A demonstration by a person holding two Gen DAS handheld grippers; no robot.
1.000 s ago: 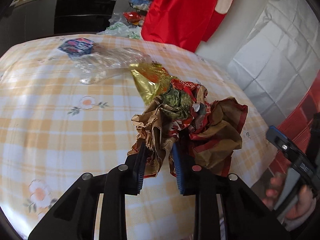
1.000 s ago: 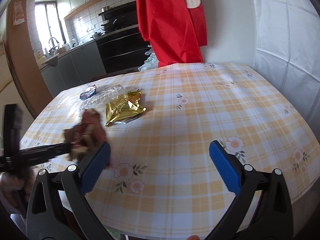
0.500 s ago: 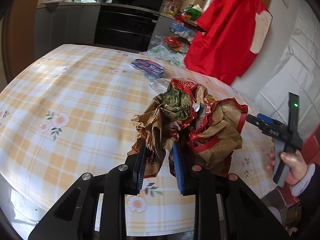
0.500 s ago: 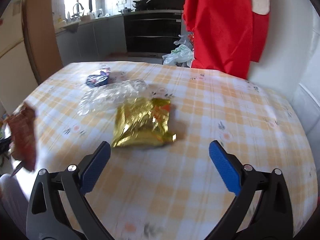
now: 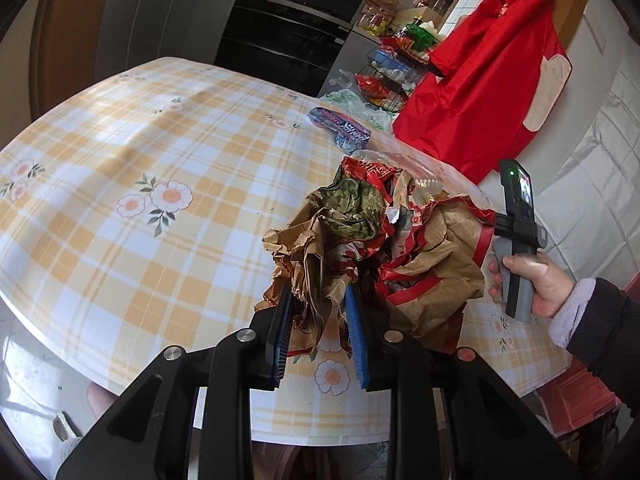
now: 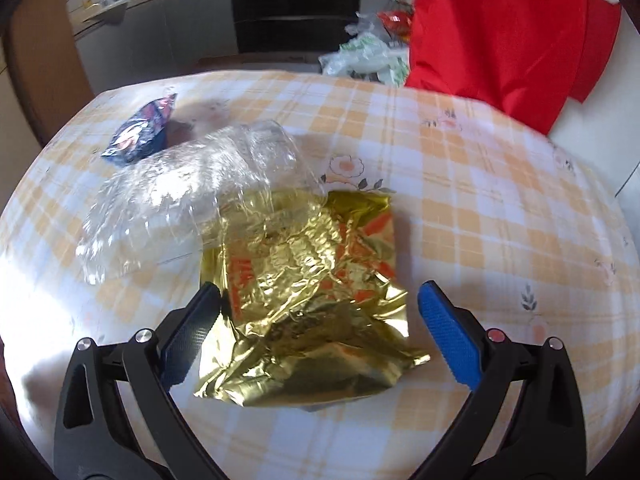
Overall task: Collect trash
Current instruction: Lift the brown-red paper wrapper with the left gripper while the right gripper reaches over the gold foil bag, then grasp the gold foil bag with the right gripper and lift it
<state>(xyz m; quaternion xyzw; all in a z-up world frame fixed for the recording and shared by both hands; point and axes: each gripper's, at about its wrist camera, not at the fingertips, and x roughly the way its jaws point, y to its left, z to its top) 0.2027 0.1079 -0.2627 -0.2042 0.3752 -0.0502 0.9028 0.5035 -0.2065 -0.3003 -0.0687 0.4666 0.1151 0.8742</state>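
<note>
My left gripper is shut on a crumpled wad of brown paper and red wrappers, held above the near edge of the checked table. In the right wrist view my right gripper stands wide open, its blue pads on either side of a crumpled gold foil bag lying on the table. A clear plastic wrapper overlaps the bag's far left corner. Beyond it lies a small blue snack packet, also seen in the left view as the blue packet.
A person's hand holds the right gripper's handle at the table's right side. A red cloth hangs behind the table. Bags and a wire rack of packets stand near dark kitchen cabinets. A red crate sits on the floor.
The right gripper has swung in over the table and down until its open jaws straddle the gold bag. The left gripper, still holding the wad, has drawn back toward the table's near edge.
</note>
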